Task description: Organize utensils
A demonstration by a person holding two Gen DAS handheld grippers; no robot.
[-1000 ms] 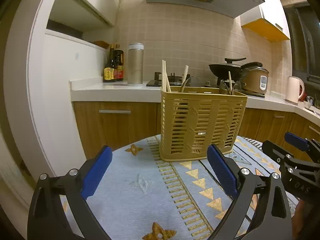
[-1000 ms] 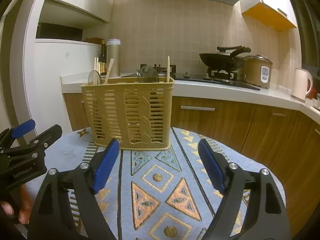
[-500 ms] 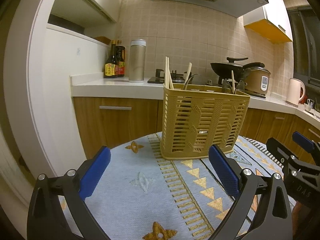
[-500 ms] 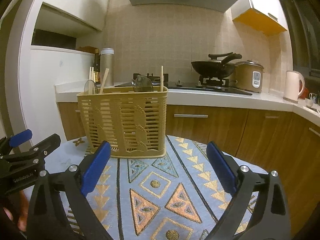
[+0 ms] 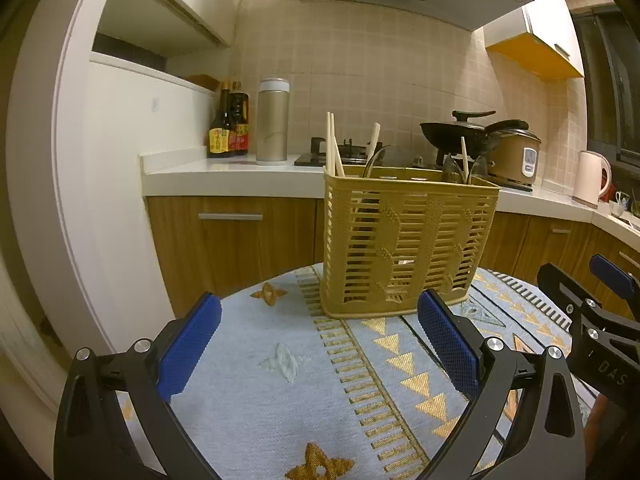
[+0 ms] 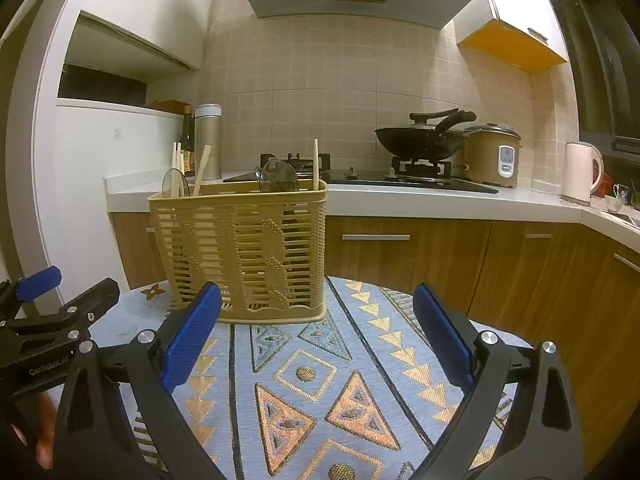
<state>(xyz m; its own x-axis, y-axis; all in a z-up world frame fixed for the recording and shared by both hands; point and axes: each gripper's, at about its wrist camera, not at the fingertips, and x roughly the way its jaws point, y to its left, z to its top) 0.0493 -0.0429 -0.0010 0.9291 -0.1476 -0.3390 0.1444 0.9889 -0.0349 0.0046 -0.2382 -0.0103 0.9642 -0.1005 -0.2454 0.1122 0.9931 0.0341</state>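
A tan slotted utensil basket (image 5: 408, 240) stands on the patterned tablecloth (image 5: 280, 384); it also shows in the right wrist view (image 6: 244, 252). Wooden chopsticks (image 5: 333, 144) and clear spoons (image 6: 278, 176) stick up out of it. My left gripper (image 5: 318, 340) is open and empty, short of the basket. My right gripper (image 6: 318, 336) is open and empty, short of the basket, and shows at the right edge of the left wrist view (image 5: 592, 320). The left gripper shows at the left edge of the right wrist view (image 6: 44, 320).
Behind the table runs a kitchen counter (image 6: 400, 200) with wooden cabinets, sauce bottles (image 5: 228, 128), a steel canister (image 5: 273, 120), a stove with a black wok (image 6: 424, 136), a rice cooker (image 6: 494, 154) and a kettle (image 6: 580, 172). A white wall panel (image 5: 112, 200) stands at left.
Both grippers have drawn back and tilted up a little, so the basket looks smaller and farther. Both stay open and empty.
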